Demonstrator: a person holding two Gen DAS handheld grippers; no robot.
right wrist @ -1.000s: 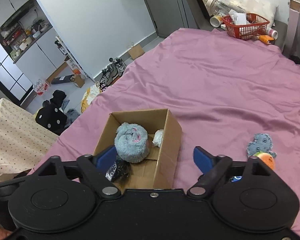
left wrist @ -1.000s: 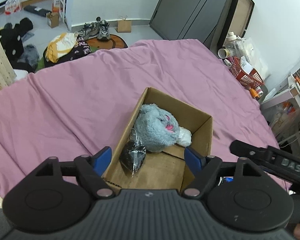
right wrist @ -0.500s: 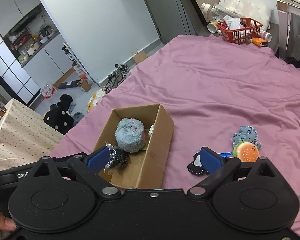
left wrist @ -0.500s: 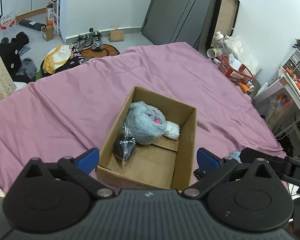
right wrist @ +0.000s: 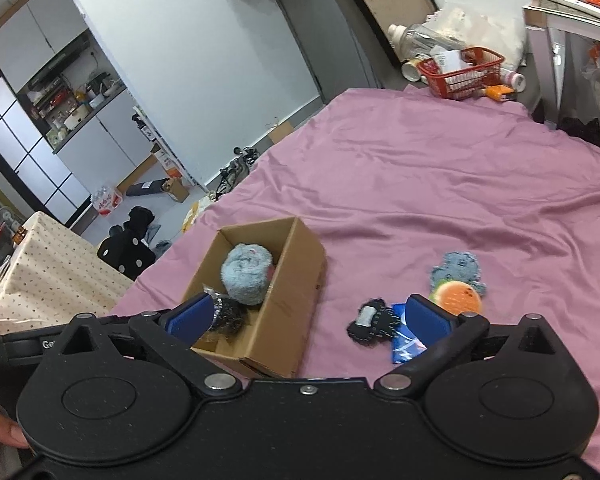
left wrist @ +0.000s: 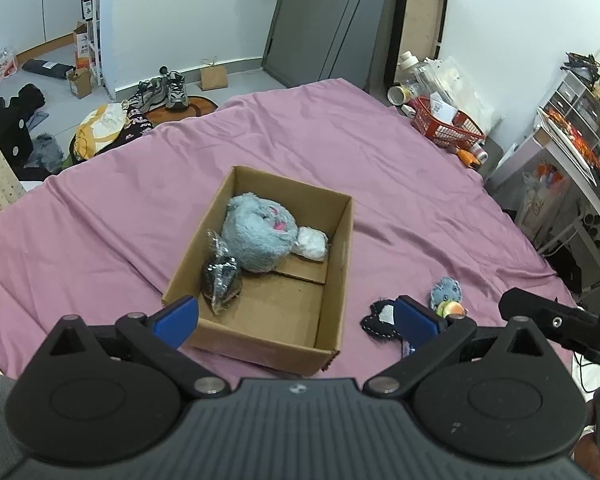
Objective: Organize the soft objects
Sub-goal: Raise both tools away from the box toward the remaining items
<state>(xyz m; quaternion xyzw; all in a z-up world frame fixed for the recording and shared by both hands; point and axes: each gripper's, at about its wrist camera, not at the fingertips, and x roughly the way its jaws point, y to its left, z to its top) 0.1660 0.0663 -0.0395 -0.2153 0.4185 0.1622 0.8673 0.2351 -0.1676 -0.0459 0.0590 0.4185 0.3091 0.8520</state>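
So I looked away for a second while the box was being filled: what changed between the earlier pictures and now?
Both grippers pulled back from the cardboard box, and their jaws have just been opening; the left gripper and right gripper are wide open and empty. That brings the black plush, burger toy and blue plush into view. The grey plush, bagged black item and white item stayed in the box.

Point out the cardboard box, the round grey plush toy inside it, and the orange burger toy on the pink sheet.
cardboard box (left wrist: 336, 276): left wrist view, on its right wall.
grey plush toy (left wrist: 254, 236): left wrist view, on the middle of its furry body.
orange burger toy (right wrist: 458, 295): right wrist view, on its orange top.
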